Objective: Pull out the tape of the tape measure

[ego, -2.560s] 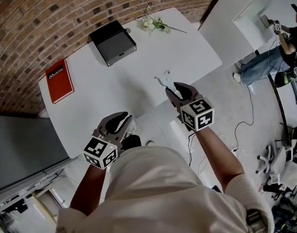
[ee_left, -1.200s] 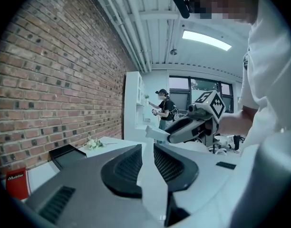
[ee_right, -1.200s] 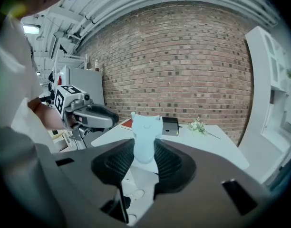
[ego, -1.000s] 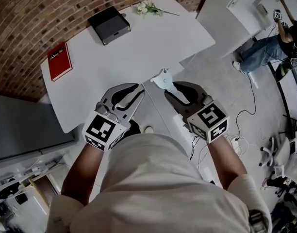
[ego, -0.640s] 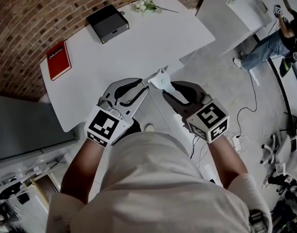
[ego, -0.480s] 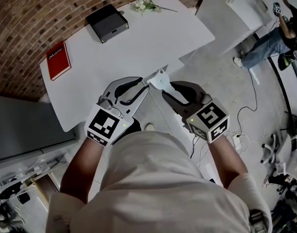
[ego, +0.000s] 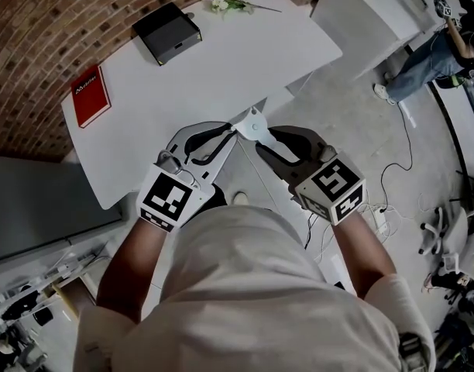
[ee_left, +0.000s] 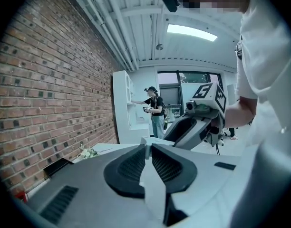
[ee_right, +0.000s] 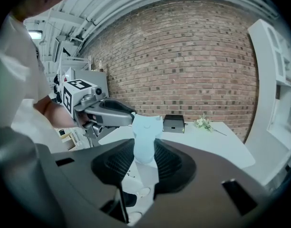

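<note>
One broad white table with a smooth matte top and rounded corners stands against a rough red brick wall. Two grippers of grey moulded plastic, each with ribbed dark pads and a cube of black-and-white markers at the back, are held side by side just past the table's near edge, over the grey floor.

Along the far side of the table sit a flat black box, closed, so its contents cannot be seen, a thin red book lying flat near the left edge, and a small sprig of pale flowers. The table's middle and near half are bare.

Smallest is the tape measure, a rounded pale blue-white plastic case, held in the air between the two grippers. The right gripper clamps the case between its pads. The left gripper, whose jaws have just been closing, pinches a thin white tab at the case's edge with its narrow tips.
</note>
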### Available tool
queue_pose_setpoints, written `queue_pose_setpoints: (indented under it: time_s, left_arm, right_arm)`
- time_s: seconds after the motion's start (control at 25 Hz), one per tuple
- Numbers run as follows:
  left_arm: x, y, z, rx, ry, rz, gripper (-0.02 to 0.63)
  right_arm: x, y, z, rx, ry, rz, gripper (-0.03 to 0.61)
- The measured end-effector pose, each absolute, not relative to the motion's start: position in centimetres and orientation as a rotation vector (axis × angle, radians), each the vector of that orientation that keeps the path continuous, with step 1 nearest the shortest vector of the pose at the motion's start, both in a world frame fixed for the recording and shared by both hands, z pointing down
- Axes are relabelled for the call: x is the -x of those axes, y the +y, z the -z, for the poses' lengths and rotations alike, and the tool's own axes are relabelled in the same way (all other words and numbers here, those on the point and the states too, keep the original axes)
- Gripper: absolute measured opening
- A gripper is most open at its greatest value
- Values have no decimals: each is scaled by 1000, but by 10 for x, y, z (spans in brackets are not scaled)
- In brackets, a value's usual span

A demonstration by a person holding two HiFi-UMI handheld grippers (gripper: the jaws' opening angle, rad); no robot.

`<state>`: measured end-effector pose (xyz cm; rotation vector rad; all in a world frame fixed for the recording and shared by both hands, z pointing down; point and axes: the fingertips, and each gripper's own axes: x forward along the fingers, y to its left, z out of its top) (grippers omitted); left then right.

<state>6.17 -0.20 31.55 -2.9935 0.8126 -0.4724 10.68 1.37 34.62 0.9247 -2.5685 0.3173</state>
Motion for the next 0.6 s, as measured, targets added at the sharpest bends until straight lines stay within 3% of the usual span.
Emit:
queue_pose_setpoints:
  time_s: [0.6]
  left_arm:
    - [-60, -4, -318, 3000, 843, 476, 29]
  right_arm:
    - [-106, 10, -349, -959, -2583, -314, 133]
